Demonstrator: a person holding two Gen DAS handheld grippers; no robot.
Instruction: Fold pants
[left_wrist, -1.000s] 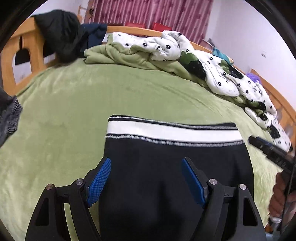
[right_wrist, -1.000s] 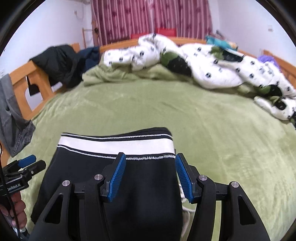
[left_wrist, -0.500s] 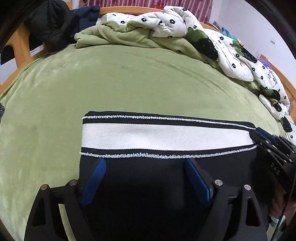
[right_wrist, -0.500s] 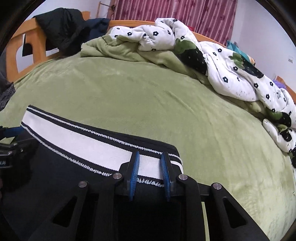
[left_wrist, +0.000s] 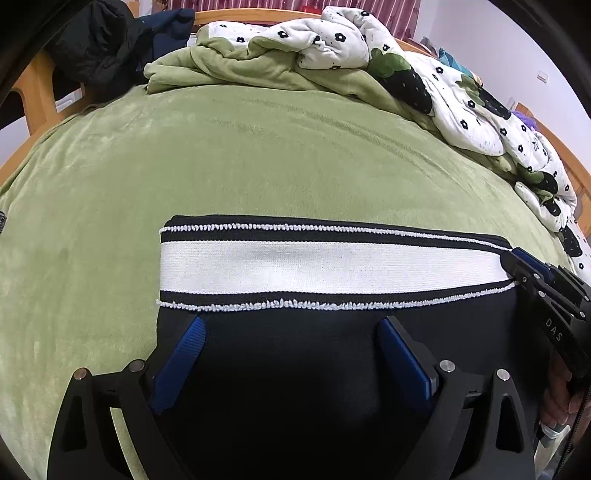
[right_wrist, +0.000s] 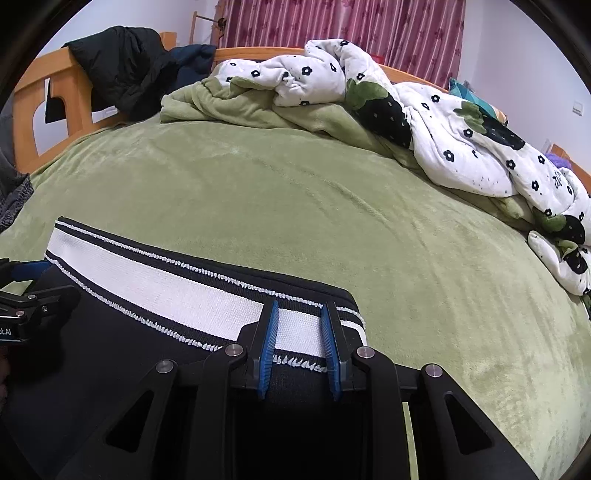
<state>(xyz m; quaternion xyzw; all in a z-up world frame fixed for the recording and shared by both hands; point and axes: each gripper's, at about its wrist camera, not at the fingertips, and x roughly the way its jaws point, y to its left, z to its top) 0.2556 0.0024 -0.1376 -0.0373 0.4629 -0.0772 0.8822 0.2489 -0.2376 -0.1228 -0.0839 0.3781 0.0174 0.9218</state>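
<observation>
Bed: green blanket (left_wrist: 240, 155) covers the bed; wooden frame at the far edge.
Pants: black pants (left_wrist: 295, 362) lie flat on the blanket, close to both cameras, white waistband (left_wrist: 295, 266) on the far side.
Right gripper: right gripper (right_wrist: 298, 339) has its blue pads nearly closed around the waistband's right corner; whether they truly pinch it, I cannot tell.
Left gripper: left gripper (left_wrist: 291, 354) hangs wide open above the black cloth, grasping nothing.
Around: rumpled flowery quilt (right_wrist: 443, 122) and dark jacket (right_wrist: 118, 66) far behind.
Risk: only one corner seems held, so lifting now might drag the pants crooked.
Containers: none in sight.
</observation>
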